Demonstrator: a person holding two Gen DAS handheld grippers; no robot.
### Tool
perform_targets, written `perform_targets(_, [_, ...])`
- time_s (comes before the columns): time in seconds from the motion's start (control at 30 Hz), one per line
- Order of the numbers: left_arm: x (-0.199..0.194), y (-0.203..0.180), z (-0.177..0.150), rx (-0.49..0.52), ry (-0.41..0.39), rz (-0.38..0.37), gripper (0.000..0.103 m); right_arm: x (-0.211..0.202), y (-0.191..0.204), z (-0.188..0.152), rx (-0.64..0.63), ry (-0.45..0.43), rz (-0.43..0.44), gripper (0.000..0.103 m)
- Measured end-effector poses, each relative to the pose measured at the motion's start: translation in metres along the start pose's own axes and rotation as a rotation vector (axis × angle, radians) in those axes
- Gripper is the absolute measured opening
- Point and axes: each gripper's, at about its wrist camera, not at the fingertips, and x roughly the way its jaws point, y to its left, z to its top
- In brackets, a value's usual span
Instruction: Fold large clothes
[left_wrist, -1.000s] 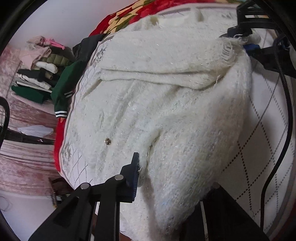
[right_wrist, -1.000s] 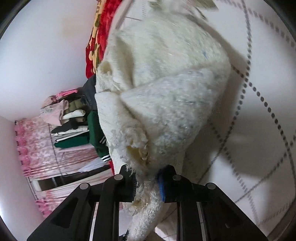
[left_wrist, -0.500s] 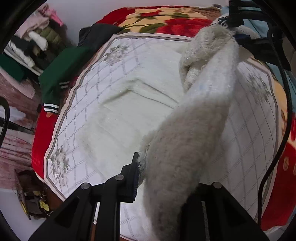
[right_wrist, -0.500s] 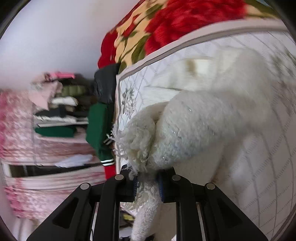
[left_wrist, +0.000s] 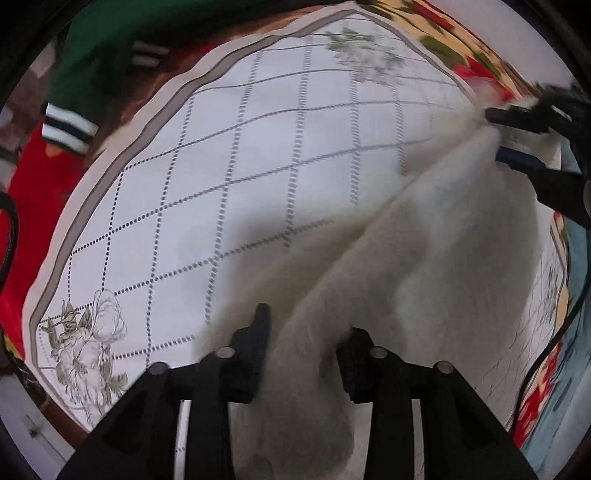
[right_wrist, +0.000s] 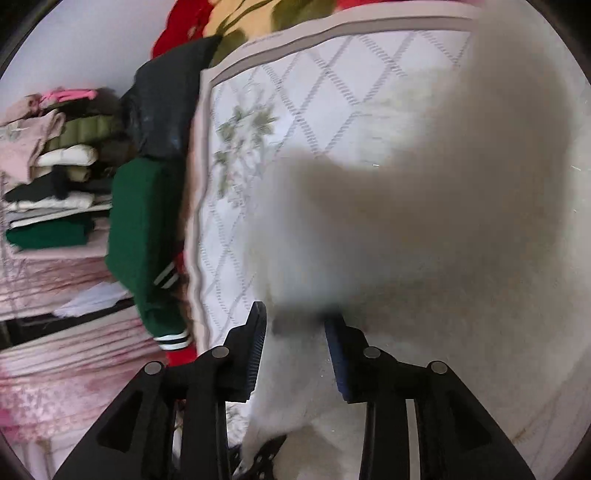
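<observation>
A fluffy white sweater (left_wrist: 436, 258) lies stretched across the white quilt with a grey diamond grid (left_wrist: 221, 177), blurred by motion. My left gripper (left_wrist: 306, 336) has its jaws spread with the sweater's fabric lying between them. My right gripper (right_wrist: 295, 325) also has its jaws apart, the sweater (right_wrist: 424, 206) bulging between and above them. The right gripper also shows in the left wrist view (left_wrist: 517, 136) at the sweater's far end.
A green garment with striped cuffs (right_wrist: 144, 236) and a dark garment (right_wrist: 162, 114) lie at the quilt's edge. A stack of folded clothes (right_wrist: 51, 162) sits on pink shelving. A red floral blanket (left_wrist: 461, 48) lies under the quilt.
Both grippers have swung the sweater down towards the quilt. Their jaws stood pinched on the fabric before and now stand apart. The views are blurred by motion.
</observation>
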Motion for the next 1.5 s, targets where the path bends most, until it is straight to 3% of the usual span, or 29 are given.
perform_targets(0.03, [-0.001,0.007,0.002,-0.018,-0.009,-0.016,0.044,-0.002,0.003,0.000,-0.021,0.002,0.010,0.039])
perform_targets(0.1, [-0.007,0.016,0.002,-0.048,-0.025,-0.031,0.064,-0.018,-0.001,-0.002,-0.058,-0.006,0.038,0.047])
perform_targets(0.13, [-0.013,0.021,0.001,-0.066,-0.043,-0.035,0.066,-0.029,-0.007,-0.005,-0.063,-0.010,0.047,0.054])
perform_targets(0.2, [-0.022,0.025,-0.005,-0.084,-0.064,-0.020,0.086,-0.061,-0.029,-0.012,-0.063,-0.045,0.038,0.060])
perform_targets(0.23, [-0.024,0.026,-0.008,-0.087,-0.071,-0.009,0.090,-0.080,-0.043,-0.018,-0.065,-0.070,0.008,0.061])
perform_targets(0.27, [-0.027,0.029,-0.009,-0.097,-0.071,0.011,0.091,-0.099,-0.060,-0.025,-0.070,-0.103,-0.038,0.063])
perform_targets(0.33, [-0.028,0.027,-0.016,-0.104,-0.086,0.054,0.091,-0.123,-0.090,-0.031,-0.066,-0.147,-0.108,0.076])
perform_targets(0.47, [-0.015,0.023,-0.018,-0.135,-0.076,0.116,0.091,-0.134,-0.173,-0.024,-0.020,-0.170,-0.169,0.077])
perform_targets(0.53, [-0.011,0.013,-0.019,-0.129,-0.079,0.135,0.091,-0.122,-0.200,-0.015,-0.001,-0.152,-0.138,0.077])
perform_targets(0.67, [-0.016,-0.006,-0.017,-0.110,-0.126,0.174,0.091,-0.080,-0.232,0.004,0.056,-0.112,0.107,0.078])
perform_targets(0.7, [-0.016,-0.009,-0.017,-0.105,-0.136,0.189,0.091,-0.074,-0.232,0.004,0.060,-0.145,0.170,0.075])
perform_targets(0.73, [-0.019,-0.014,-0.017,-0.098,-0.149,0.207,0.091,-0.071,-0.232,0.003,0.062,-0.167,0.185,0.049])
perform_targets(0.77, [-0.022,-0.017,-0.017,-0.089,-0.160,0.222,0.091,-0.070,-0.232,0.000,0.077,-0.182,0.196,0.037])
perform_targets(0.8, [-0.026,-0.021,-0.017,-0.077,-0.171,0.238,0.091,-0.072,-0.235,-0.007,0.117,-0.215,0.213,0.034])
perform_targets(0.9, [-0.038,-0.030,-0.021,-0.054,-0.186,0.257,0.091,-0.096,-0.246,-0.047,0.243,-0.297,0.248,0.030])
perform_targets(1.07, [-0.061,-0.046,-0.050,-0.030,-0.175,0.244,0.091,-0.155,-0.298,-0.184,0.471,-0.357,0.203,0.029])
perform_targets(1.2, [-0.050,-0.066,-0.085,0.029,-0.117,0.251,0.091,-0.181,-0.348,-0.304,0.583,-0.270,0.044,0.034])
perform_targets(1.27, [-0.033,-0.081,-0.107,0.090,-0.057,0.262,0.091,-0.181,-0.375,-0.342,0.631,-0.215,0.035,0.045])
perform_targets(1.37, [-0.019,-0.110,-0.132,0.172,-0.008,0.253,0.091,-0.190,-0.400,-0.378,0.684,-0.154,0.031,0.050])
perform_targets(1.5, [-0.021,-0.158,-0.137,0.250,-0.030,0.201,0.091,-0.236,-0.388,-0.398,0.598,-0.142,-0.057,0.051])
